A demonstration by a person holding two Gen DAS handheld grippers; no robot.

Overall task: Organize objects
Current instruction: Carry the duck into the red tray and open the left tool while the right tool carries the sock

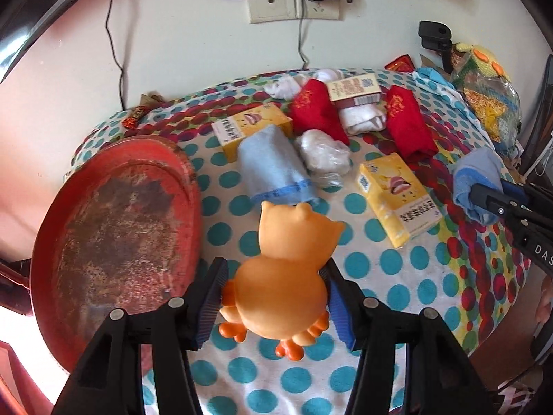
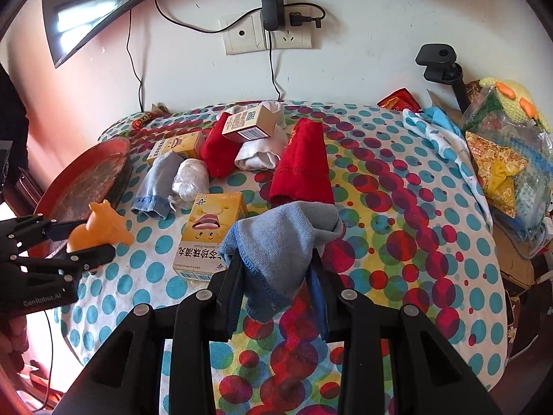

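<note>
Bench under polka-dot cloth, shoved against white wall with socket plate and charger plugged in. Worn red tray at left edge. Left gripper fingers clamped on orange rubber toy, just beside tray. Right gripper fingers pinching blue-grey sock, lifted above cloth. Yellow boxes, red socks scattered mid-bench.

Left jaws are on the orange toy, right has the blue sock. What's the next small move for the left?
Probably carry the orange toy sideways over the red tray beside it. The left gripper grips its body, and the tray holds nothing yet.
</note>
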